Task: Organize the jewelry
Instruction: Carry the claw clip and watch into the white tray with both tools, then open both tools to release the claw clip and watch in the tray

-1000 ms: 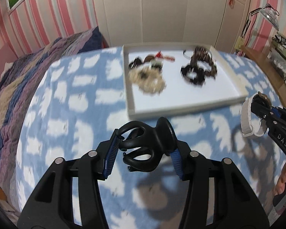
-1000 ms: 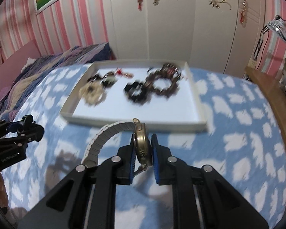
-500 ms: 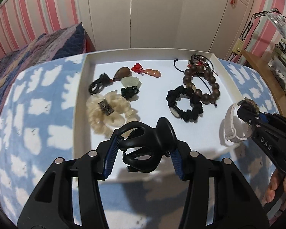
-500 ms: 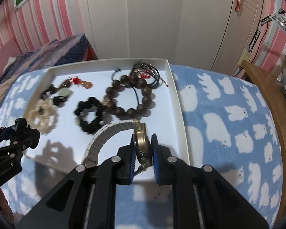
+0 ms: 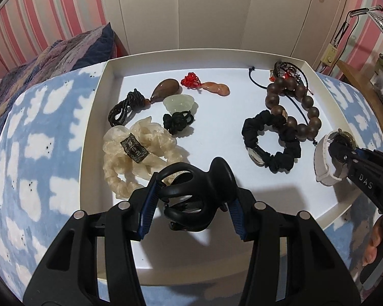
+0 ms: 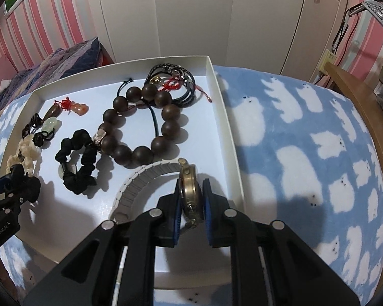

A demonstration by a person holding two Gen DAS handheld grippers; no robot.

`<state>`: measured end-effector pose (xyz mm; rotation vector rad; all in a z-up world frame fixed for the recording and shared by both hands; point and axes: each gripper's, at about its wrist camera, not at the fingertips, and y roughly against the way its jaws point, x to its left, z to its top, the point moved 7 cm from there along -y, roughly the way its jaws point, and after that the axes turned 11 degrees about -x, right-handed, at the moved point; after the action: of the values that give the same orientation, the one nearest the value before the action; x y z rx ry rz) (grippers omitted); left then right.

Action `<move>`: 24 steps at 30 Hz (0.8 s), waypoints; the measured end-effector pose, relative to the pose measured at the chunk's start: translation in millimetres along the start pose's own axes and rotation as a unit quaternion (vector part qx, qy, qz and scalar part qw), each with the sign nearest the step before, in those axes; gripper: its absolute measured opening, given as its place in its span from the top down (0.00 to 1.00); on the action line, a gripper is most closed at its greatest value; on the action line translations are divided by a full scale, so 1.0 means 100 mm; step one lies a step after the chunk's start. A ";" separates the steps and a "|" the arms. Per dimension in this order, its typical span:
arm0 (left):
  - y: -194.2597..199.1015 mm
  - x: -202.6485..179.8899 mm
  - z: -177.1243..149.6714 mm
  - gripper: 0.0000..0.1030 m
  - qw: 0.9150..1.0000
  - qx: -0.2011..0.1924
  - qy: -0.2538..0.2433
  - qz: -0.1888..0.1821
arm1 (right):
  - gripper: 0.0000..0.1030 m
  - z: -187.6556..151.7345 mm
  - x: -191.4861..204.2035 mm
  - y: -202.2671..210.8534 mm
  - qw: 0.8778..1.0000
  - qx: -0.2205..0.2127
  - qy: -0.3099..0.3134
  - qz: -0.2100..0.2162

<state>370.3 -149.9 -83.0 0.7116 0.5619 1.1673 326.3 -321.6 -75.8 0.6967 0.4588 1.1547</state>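
My left gripper [image 5: 191,204] is shut on a black hair claw clip [image 5: 194,196], held over the near part of the white tray [image 5: 94,117]. My right gripper [image 6: 190,211] is shut on a watch [image 6: 187,191] with a brass case and white link band, over the tray's near right part. It also shows in the left wrist view [image 5: 338,150]. In the tray lie a cream scrunchie [image 5: 138,158], a black scrunchie [image 5: 273,142], a dark wooden bead bracelet [image 6: 140,125], pendants on cords [image 5: 166,89] and braided cord bracelets [image 6: 171,79].
The tray sits on a blue blanket with white cloud shapes [image 6: 306,140]. A wooden desk edge [image 6: 365,117] and a lamp [image 5: 370,15] stand at the right. A quilted bed [image 5: 51,58] lies at the left; white wardrobe doors [image 6: 191,12] stand behind.
Both grippers have moved forward from over the blanket to over the tray, still holding the claw clip and the watch. The tray now fills both views.
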 end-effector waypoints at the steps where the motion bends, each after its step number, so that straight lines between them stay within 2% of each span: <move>1: -0.02 0.00 0.00 0.52 1.000 0.000 -0.001 0.003 | 0.85 0.01 -0.01 -0.02 1.000 0.000 0.000 0.001; 11: -0.11 0.05 0.00 0.49 1.000 -0.003 -0.004 0.015 | 0.83 0.01 0.04 -0.04 1.000 0.014 0.027 0.002; 14: -0.11 0.05 -0.01 0.45 1.000 0.002 -0.003 0.012 | 0.83 0.03 0.05 -0.03 0.999 0.023 0.029 0.006; 15: -0.11 0.05 -0.01 0.42 1.000 0.004 -0.002 0.011 | 0.82 0.04 0.06 -0.02 0.999 0.029 0.035 0.007; 17: -0.09 0.05 -0.02 0.37 1.000 0.006 -0.001 0.009 | 0.70 0.07 0.09 -0.01 0.998 0.039 0.046 0.012; 18: -0.08 0.05 -0.02 0.34 1.000 0.008 -0.002 0.009 | 0.61 0.08 0.10 0.00 0.998 0.042 0.052 0.012; 24: 0.07 0.02 -0.03 0.26 1.000 0.024 -0.008 -0.005 | 0.59 0.14 0.16 0.08 0.994 0.081 0.071 0.022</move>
<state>364.2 -146.1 -79.8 0.7580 0.5820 1.1421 335.8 -308.6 -59.6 0.7696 0.6664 1.2224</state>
